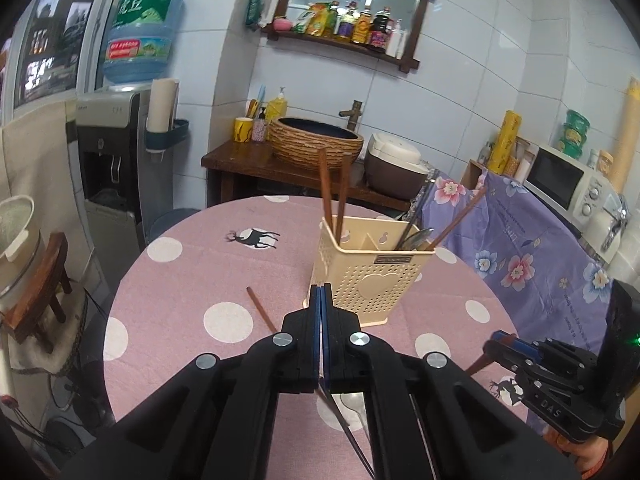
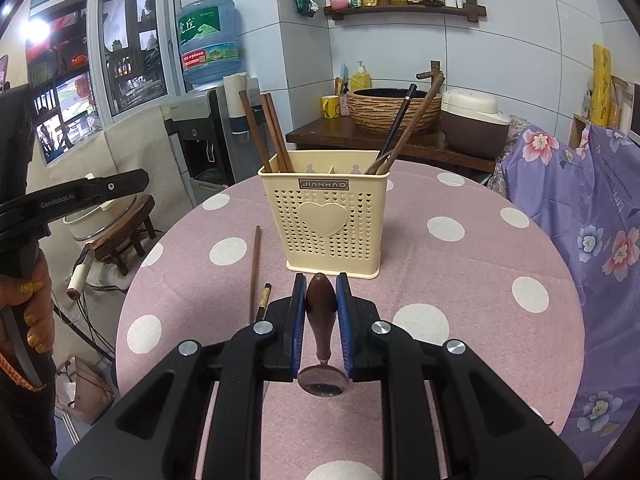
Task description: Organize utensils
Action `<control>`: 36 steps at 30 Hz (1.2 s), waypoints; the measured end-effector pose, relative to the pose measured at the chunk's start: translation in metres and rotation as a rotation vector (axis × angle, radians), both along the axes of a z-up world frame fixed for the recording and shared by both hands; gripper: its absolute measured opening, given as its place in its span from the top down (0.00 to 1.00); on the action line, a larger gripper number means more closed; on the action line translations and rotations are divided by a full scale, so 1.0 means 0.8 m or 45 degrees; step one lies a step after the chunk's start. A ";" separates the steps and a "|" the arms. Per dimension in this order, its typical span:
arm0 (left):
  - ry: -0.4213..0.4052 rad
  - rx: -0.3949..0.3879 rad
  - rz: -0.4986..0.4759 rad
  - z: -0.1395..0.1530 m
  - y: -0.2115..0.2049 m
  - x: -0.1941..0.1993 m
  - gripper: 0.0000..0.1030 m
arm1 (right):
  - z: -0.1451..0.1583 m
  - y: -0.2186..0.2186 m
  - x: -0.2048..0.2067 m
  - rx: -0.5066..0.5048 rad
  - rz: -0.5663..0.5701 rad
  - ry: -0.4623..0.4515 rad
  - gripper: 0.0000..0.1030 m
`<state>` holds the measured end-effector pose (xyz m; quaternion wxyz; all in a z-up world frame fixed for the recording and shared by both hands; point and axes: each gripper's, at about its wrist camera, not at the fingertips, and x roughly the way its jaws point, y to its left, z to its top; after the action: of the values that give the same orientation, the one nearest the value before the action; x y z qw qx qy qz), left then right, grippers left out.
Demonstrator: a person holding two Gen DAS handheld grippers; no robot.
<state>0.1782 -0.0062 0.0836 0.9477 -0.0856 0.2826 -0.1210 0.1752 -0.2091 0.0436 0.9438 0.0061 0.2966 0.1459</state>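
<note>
A cream perforated utensil holder stands mid-table. Brown chopsticks fill its left compartment; spoons and more chopsticks lean in its right one. My right gripper is shut on a wooden-handled spoon, handle end forward, just short of the holder. From the left wrist view, that right gripper sits low at the right. My left gripper is shut, nothing between its fingers. A brown chopstick and a black chopstick lie on the table, beside a metal spoon.
The round table wears a pink dotted cloth. A purple floral cloth covers something at the right. A stool with a pot and a water dispenser stand left. A person's hand holds the left gripper.
</note>
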 end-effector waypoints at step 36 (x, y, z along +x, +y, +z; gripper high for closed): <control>0.456 0.314 0.530 -0.192 0.009 0.208 0.92 | 0.006 0.002 -0.013 0.009 0.003 -0.033 0.84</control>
<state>0.3447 0.0006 -0.0700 0.8905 -0.0460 0.4341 0.1282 0.1649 -0.2077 0.0484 0.9474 0.0072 0.2837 0.1483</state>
